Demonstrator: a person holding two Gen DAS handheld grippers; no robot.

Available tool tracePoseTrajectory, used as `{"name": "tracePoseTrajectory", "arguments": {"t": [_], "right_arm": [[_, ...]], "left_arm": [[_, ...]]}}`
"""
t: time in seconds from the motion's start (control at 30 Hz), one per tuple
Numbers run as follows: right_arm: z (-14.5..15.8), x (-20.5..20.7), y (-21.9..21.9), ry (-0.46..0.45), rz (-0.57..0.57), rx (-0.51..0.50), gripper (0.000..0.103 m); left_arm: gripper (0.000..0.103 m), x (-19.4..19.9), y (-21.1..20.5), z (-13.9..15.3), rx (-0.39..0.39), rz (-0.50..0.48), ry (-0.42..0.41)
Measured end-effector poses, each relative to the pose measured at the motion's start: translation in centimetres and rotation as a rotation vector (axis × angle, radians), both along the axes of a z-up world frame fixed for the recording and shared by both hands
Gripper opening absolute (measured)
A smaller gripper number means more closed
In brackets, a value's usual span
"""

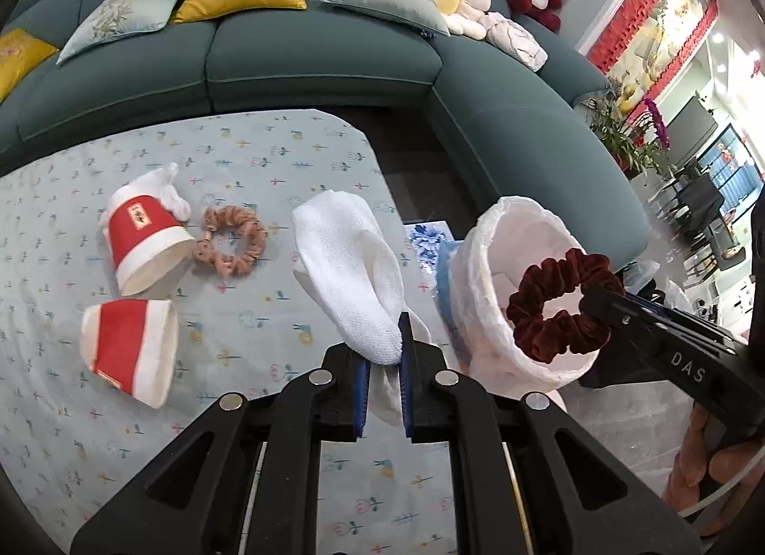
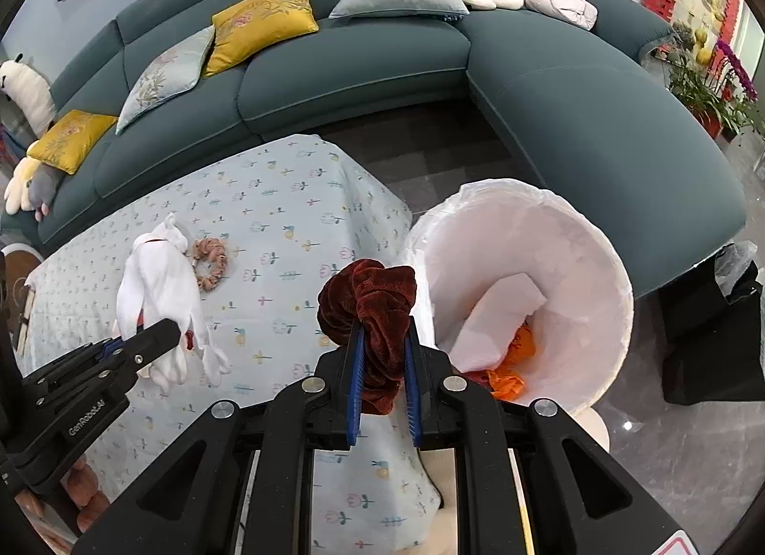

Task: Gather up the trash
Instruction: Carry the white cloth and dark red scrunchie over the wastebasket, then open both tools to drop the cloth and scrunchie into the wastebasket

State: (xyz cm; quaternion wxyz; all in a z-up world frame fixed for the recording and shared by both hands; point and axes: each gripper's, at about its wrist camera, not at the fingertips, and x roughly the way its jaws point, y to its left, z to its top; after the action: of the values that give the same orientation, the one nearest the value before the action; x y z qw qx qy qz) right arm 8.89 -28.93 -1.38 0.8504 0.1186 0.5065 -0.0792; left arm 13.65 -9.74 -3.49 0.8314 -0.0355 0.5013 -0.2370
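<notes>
My left gripper [image 1: 385, 364] is shut on a white glove [image 1: 351, 263] and holds it above the table; it also shows in the right wrist view [image 2: 158, 287]. My right gripper [image 2: 385, 354] is shut on a dark red scrunchie [image 2: 370, 306], held just left of the white-lined bin [image 2: 612, 268]; in the left wrist view the scrunchie [image 1: 559, 306] hangs at the bin's [image 1: 483, 268] mouth. The bin holds white paper [image 2: 497, 321] and orange scraps [image 2: 511, 364]. Two red and white paper cups [image 1: 143, 239] [image 1: 129, 349] lie on their sides on the table beside a pink scrunchie [image 1: 232, 239].
The table has a pale blue flowered cloth [image 1: 267, 163]. A teal sofa [image 2: 354, 62] with cushions curves behind it. A black bag [image 2: 717, 316] stands on the floor to the right of the bin. A blue patterned item [image 1: 428, 239] lies by the bin.
</notes>
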Motion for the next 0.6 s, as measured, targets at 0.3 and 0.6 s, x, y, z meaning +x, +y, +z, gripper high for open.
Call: {"name": "tracePoseTrajectory", "arguments": {"t": [0.3, 0.6], "right_arm": [[-1.0, -1.1, -4.6, 0.056, -0.173, -0.067, 0.014], [-3.9, -2.4, -9.3, 0.163, -0.338, -0.052, 0.014]], "left_arm": [[0.01, 0.3, -7.6, 0.1, 0.021, -0.177, -0.004], [0.01, 1.6, -15.7, -3.1, -0.014, -0.336, 0.083]]}}
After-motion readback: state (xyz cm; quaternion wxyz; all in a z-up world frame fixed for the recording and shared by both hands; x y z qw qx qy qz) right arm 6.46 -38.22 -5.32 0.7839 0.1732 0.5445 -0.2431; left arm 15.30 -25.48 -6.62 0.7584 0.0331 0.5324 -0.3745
